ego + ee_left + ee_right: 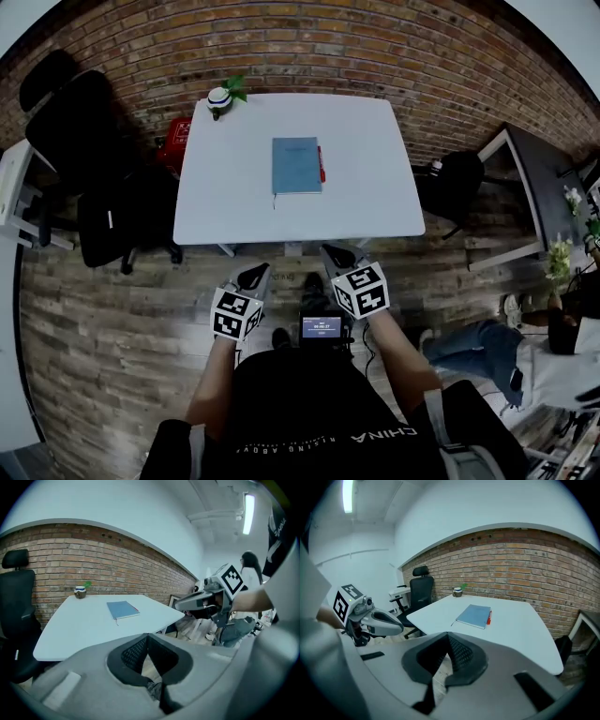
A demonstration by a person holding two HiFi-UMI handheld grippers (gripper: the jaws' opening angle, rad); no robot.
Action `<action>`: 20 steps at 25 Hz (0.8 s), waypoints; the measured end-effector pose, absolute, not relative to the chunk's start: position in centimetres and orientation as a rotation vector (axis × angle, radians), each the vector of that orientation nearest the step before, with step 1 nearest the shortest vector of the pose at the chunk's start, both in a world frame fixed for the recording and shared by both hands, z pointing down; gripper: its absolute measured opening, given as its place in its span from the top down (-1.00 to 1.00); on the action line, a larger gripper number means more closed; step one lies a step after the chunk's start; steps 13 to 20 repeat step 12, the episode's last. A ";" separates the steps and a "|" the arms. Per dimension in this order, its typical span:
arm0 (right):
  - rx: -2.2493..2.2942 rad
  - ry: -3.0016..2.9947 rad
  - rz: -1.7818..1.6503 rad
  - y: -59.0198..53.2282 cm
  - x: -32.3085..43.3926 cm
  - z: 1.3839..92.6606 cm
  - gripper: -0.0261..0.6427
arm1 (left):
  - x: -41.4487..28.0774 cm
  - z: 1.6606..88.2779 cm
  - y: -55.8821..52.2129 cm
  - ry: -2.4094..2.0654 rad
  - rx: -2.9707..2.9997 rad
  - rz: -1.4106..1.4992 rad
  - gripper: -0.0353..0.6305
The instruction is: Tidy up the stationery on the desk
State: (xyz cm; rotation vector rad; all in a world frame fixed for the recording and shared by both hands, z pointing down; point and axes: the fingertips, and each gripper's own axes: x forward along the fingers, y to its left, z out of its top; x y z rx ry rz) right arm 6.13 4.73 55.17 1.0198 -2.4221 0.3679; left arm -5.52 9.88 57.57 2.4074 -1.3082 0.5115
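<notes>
A blue notebook [296, 165] lies flat in the middle of the white desk [225, 187], with a red pen [321, 163] along its right edge. The notebook [123, 609] and the notebook [474, 616] with the pen [489, 617] also show in both gripper views. My left gripper [255, 273] and right gripper [335, 253] hang side by side in front of the desk's near edge, above the floor, well short of the notebook. Both are shut with nothing between their jaws. The left gripper [147, 638] and right gripper [447, 637] show closed tips.
A small pot with a green plant [223, 97] stands at the desk's far left corner. Black office chairs [89, 150] sit left of the desk, and a black chair [452, 185] and dark table [534, 187] to the right. A brick wall [309, 47] runs behind.
</notes>
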 end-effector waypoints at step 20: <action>1.108 -2.414 0.379 7.4 6.6 54.1 0.90 | -5.2 56.2 11.7 -1.271 2.484 0.515 0.86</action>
